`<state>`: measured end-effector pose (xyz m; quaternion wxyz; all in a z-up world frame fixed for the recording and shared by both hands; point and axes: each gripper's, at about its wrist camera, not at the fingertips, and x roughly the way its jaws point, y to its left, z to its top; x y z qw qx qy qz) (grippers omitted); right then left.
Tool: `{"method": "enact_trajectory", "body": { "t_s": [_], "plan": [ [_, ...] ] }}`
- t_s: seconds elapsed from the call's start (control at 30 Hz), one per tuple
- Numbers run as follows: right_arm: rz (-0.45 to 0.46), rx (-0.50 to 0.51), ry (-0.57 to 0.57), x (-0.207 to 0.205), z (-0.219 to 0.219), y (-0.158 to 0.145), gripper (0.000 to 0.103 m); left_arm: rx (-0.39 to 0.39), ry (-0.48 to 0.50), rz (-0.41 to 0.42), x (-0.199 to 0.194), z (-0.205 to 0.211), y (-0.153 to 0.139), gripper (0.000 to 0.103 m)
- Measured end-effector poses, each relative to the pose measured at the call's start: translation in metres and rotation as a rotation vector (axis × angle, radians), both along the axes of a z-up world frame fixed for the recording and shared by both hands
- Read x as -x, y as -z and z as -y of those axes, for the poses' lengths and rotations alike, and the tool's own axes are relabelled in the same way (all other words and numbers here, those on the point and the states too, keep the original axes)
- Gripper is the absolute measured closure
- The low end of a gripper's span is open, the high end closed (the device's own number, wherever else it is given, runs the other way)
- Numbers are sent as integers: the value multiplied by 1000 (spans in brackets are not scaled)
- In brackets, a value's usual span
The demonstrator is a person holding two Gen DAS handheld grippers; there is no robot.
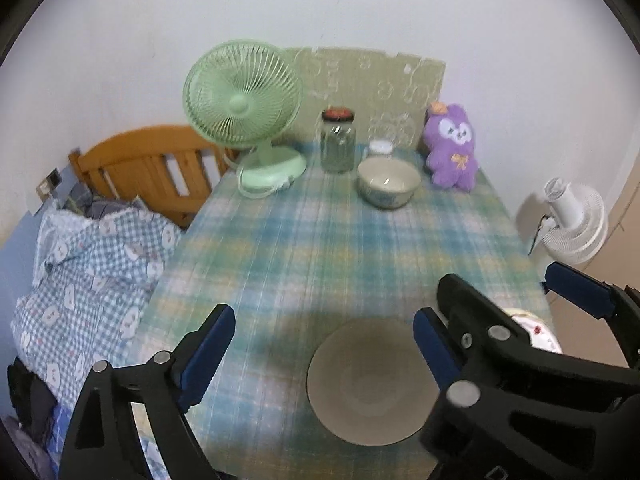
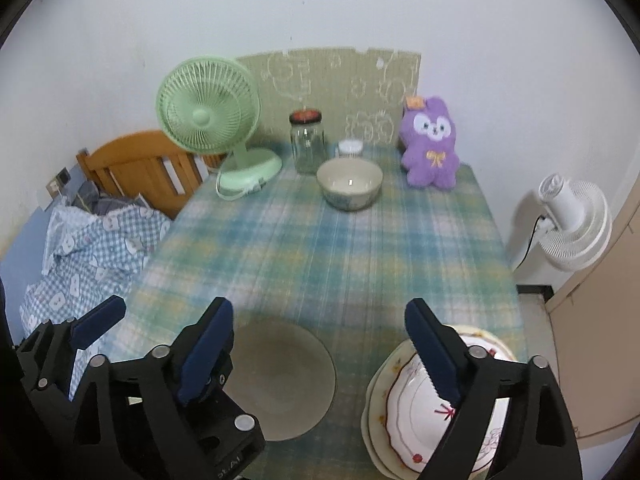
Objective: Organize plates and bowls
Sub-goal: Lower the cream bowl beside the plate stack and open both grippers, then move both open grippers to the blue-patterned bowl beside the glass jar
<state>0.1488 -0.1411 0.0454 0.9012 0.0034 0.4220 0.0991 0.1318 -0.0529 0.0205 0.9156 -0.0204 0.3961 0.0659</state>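
A grey-brown plate (image 1: 370,380) lies on the plaid table near its front edge; it also shows in the right wrist view (image 2: 282,376). A stack of white patterned plates (image 2: 416,404) sits at the front right, barely seen in the left wrist view (image 1: 538,330). A cream bowl (image 1: 388,188) stands at the back; it also shows in the right wrist view (image 2: 350,188). My left gripper (image 1: 324,344) is open and empty above the grey plate. My right gripper (image 2: 320,340) is open and empty, between the grey plate and the white stack.
At the back stand a green fan (image 2: 208,120), a glass jar (image 2: 307,144), a small white cup (image 2: 350,147) and a purple plush toy (image 2: 430,148). A bed with checked bedding (image 2: 92,248) lies left. A white fan (image 2: 572,228) stands on the floor right.
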Motion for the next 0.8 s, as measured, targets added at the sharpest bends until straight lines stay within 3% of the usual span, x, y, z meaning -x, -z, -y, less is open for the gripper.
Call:
{"method": "enact_trajectory", "body": {
  "t_s": [0.23, 0.8],
  "plan": [
    [44, -7, 64, -7, -3, -27, 6, -37, 29, 44, -11, -6, -24, 7],
    [48, 55, 181, -58, -12, -46, 6, 23, 164, 50, -67, -18, -39, 9]
  ]
}}
